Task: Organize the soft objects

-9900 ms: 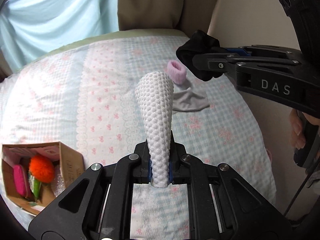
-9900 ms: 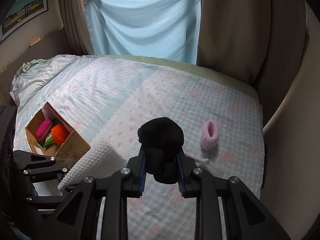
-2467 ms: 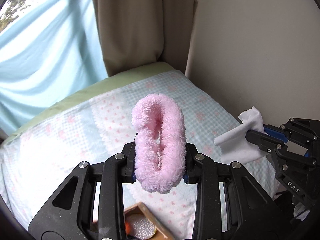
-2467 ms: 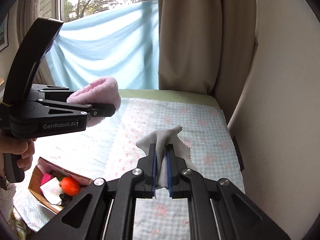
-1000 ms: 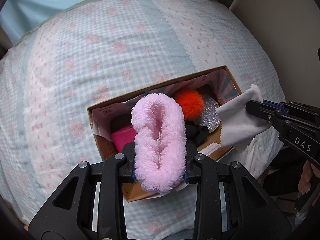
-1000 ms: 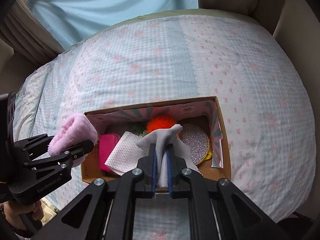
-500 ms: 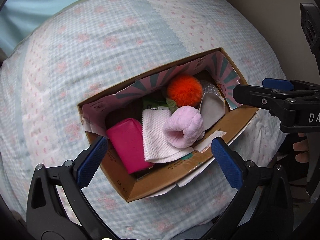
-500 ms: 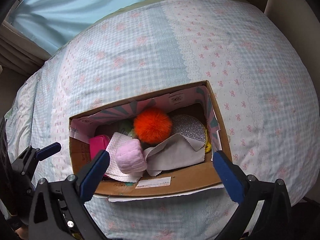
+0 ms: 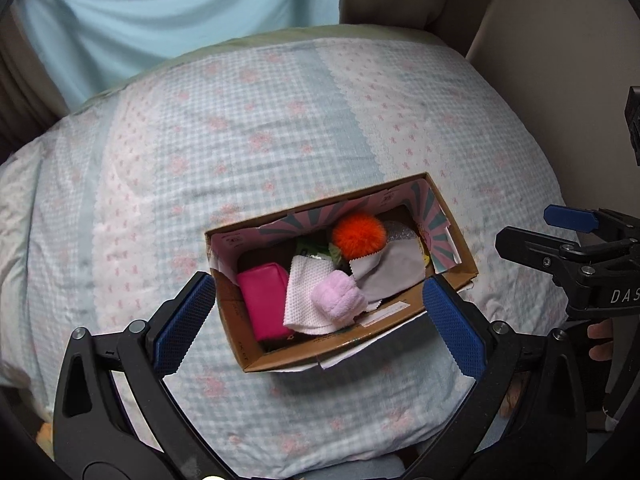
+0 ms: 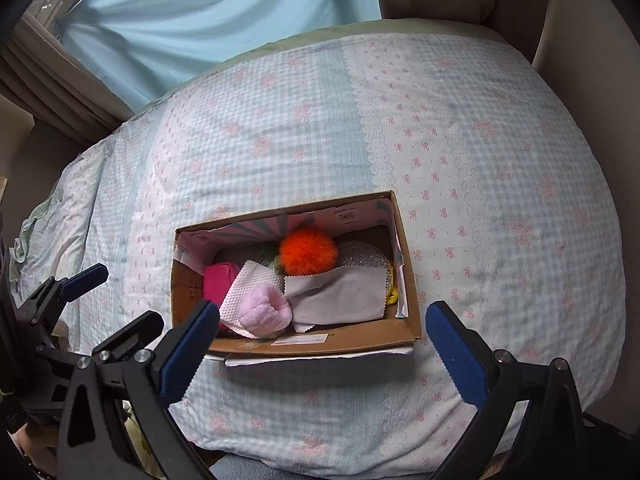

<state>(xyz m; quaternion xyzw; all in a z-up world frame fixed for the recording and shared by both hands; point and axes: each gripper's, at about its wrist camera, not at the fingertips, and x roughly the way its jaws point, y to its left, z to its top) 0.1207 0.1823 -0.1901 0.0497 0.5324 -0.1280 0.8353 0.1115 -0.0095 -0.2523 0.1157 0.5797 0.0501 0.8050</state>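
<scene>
A cardboard box [image 9: 404,312] [image 10: 312,340] sits on the bed. Inside lie a pink fluffy scrunchie [image 9: 339,298] [image 10: 262,310], a grey cloth [image 9: 390,276] [image 10: 340,294], a white waffle cloth [image 9: 306,292] [image 10: 250,282], an orange pom-pom [image 9: 358,234] [image 10: 308,250], a magenta pouch [image 9: 266,300] [image 10: 216,282] and a silver glitter disc [image 10: 366,256]. My left gripper [image 9: 320,328] is open and empty above the box's near side. My right gripper [image 10: 320,344] is open and empty above the box's near edge; it also shows at the right of the left wrist view [image 9: 560,236].
The bed [image 10: 480,160] has a light blue checked cover with pink bows. A blue curtain [image 10: 200,12] and beige drapes hang behind it. A wall [image 9: 560,40] runs along the bed's right side.
Both grippers opened and let the pink scrunchie and the grey cloth drop into the box. Since then both have pulled back, so the box looks smaller.
</scene>
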